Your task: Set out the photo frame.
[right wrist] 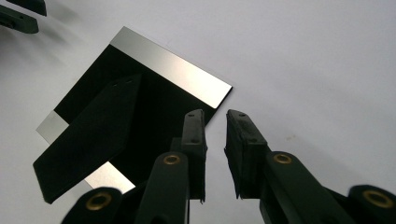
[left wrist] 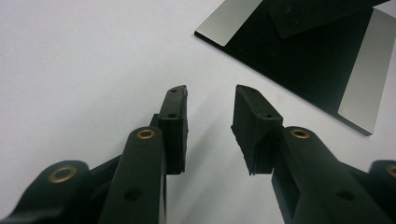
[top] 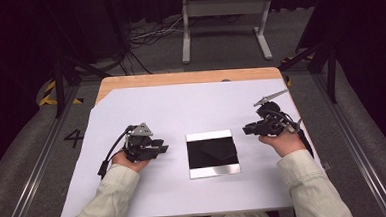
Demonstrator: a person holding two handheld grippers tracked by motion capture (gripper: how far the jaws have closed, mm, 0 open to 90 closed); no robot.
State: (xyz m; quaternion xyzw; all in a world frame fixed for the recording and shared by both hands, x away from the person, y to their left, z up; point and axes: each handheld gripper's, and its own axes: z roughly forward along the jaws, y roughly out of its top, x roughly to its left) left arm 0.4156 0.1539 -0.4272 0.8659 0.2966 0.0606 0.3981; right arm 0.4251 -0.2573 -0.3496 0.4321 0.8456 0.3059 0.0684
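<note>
A black square panel (top: 213,154) with a silver strip along its far and near edges lies flat on the white sheet, midway between my hands. A black flap (right wrist: 88,140) lies across its face at an angle. My left gripper (top: 164,149) rests just left of the panel, pointing toward it, open with nothing between its jaws; the left gripper view shows it (left wrist: 210,100) short of the panel's corner (left wrist: 317,60). My right gripper (top: 245,130) hovers off the panel's far right corner. In its own view it (right wrist: 215,119) is open by a narrow gap, empty, beside the panel (right wrist: 154,107).
The white sheet (top: 191,108) covers most of a wooden table (top: 179,78), whose far edge shows bare. Beyond the table stand a grey metal frame (top: 224,17) and cables on the floor. The left gripper's jaws (right wrist: 18,14) show at the far top left of the right gripper view.
</note>
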